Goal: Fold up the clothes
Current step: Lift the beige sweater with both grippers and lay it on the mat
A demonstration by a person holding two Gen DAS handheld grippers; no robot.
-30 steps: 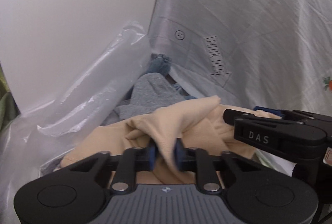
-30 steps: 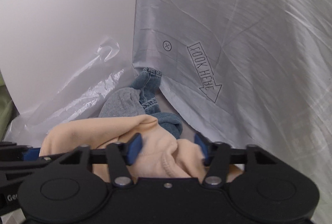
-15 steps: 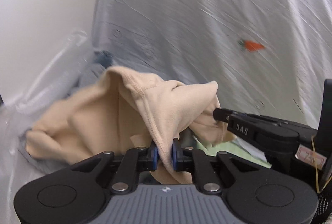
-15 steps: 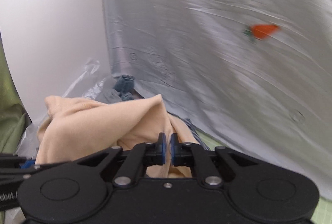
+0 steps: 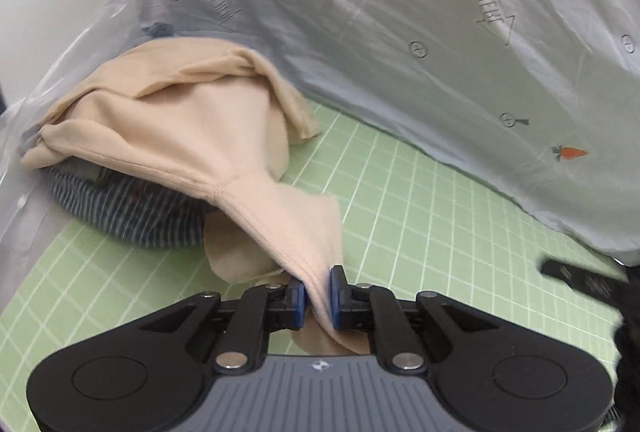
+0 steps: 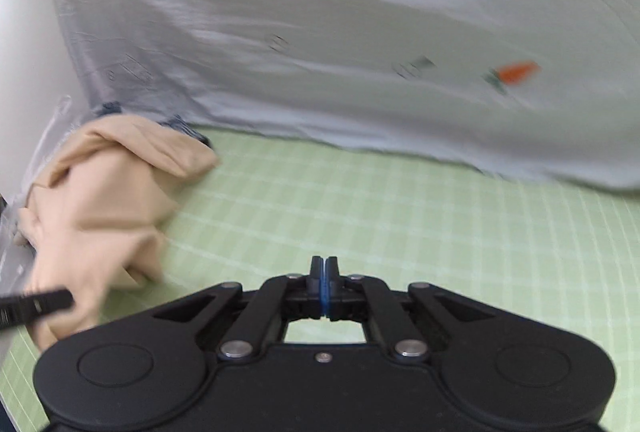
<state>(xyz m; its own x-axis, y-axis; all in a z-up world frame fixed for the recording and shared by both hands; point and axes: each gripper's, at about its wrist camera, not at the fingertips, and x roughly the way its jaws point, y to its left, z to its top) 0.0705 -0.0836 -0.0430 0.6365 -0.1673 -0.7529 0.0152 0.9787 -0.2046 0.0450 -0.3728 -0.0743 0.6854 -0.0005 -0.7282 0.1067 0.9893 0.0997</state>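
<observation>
Green gridded tabletop (image 5: 420, 199) lies bare ahead while my left gripper (image 5: 318, 298) pinches the beige garment (image 5: 192, 135) off the far-left pile; my right gripper (image 6: 324, 288), jaws pressed together empty, must regrasp an edge.

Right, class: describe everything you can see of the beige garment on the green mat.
The beige soft knit garment lies crumpled, with stitched hems showing. Its bulk sits heaped on a dark striped cloth at the left edge of the green gridded mat, by the grey carrot-print sheet. One hemmed edge stretches forward, pinched in the left gripper.
</observation>
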